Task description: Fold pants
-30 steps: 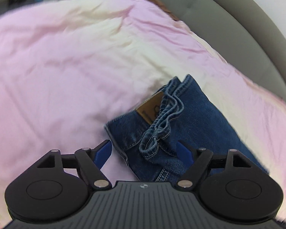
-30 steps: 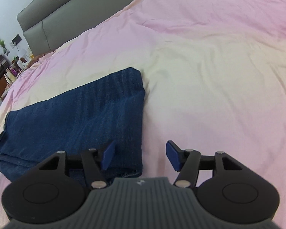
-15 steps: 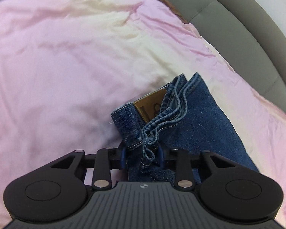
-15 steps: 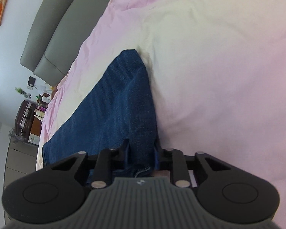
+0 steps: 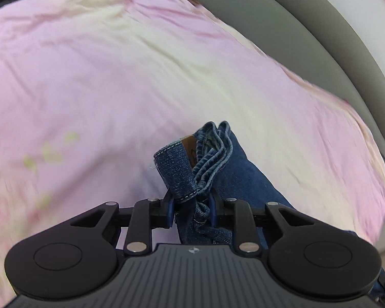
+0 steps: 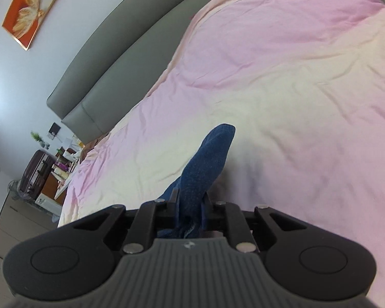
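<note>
Both grippers are on the jeans (image 5: 233, 169) now. The left gripper (image 5: 191, 206) has just been closing, and its blue pads pinch the waistband end, with the bunched hem edges and a brown patch (image 5: 188, 141) sticking up past the fingers. Denim sits squarely between those jaws, clamped tight. The cloth trails back under the gripper body, above the pink sheet (image 5: 89, 89) of the bed; that view is streaked with blur at its left edge.

Over on the right, the right gripper (image 6: 190, 206) has likewise just been closing, and it is clenched on a fold of the jeans (image 6: 205, 164). A blue tongue of fabric pokes forward from between the jaws, standing clear above the sheet (image 6: 295, 102). Nothing of the jeans shows lying flat on the bed in either view.

Beyond the bed runs the grey headboard (image 6: 110, 77), with an orange picture (image 6: 30, 7) on the wall above and a cluttered nightstand (image 6: 61, 169) beside it
</note>
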Demonstrator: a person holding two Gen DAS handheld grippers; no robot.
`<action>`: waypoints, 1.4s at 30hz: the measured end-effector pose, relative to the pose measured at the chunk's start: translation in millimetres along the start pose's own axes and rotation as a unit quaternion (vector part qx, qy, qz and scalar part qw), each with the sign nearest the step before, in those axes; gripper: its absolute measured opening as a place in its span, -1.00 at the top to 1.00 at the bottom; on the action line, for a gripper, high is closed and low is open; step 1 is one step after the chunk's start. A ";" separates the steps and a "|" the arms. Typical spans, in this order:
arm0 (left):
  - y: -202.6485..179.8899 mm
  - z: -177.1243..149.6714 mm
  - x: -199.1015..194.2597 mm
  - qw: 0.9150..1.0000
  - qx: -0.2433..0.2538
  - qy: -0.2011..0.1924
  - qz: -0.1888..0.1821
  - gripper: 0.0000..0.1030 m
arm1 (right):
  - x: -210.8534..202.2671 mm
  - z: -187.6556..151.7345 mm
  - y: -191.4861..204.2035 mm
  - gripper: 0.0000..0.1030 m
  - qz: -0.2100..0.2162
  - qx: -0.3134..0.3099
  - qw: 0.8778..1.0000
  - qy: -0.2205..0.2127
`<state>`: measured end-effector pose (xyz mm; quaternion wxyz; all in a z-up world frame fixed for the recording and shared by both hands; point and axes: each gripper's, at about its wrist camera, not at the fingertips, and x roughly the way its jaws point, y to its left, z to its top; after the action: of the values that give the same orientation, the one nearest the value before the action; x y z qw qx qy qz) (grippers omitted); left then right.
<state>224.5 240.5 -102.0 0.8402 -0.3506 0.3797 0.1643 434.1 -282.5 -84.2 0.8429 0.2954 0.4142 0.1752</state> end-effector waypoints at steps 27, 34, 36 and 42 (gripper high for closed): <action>-70.9 -149.9 -23.5 0.978 0.185 0.067 0.067 -0.20 | -176.2 -132.3 -224.8 0.11 -0.190 0.117 0.974 0.034; -141.4 -155.7 -73.8 0.925 0.378 0.026 0.015 -0.16 | -201.1 -122.7 -215.4 0.05 -0.182 0.063 0.981 0.021; -166.2 -165.3 -78.4 0.902 0.431 0.031 -0.019 -0.15 | -203.5 -118.1 -211.1 0.05 -0.173 0.043 0.984 0.026; -236.1 -223.7 -56.4 0.795 0.594 0.081 -0.093 0.38 | -202.7 -102.8 -198.6 0.22 -0.167 -0.009 0.985 0.042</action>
<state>198.5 -85.1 -54.1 0.8610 0.1713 0.4346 -0.2011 241.0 -507.3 -140.9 0.8451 0.2066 0.4907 0.0483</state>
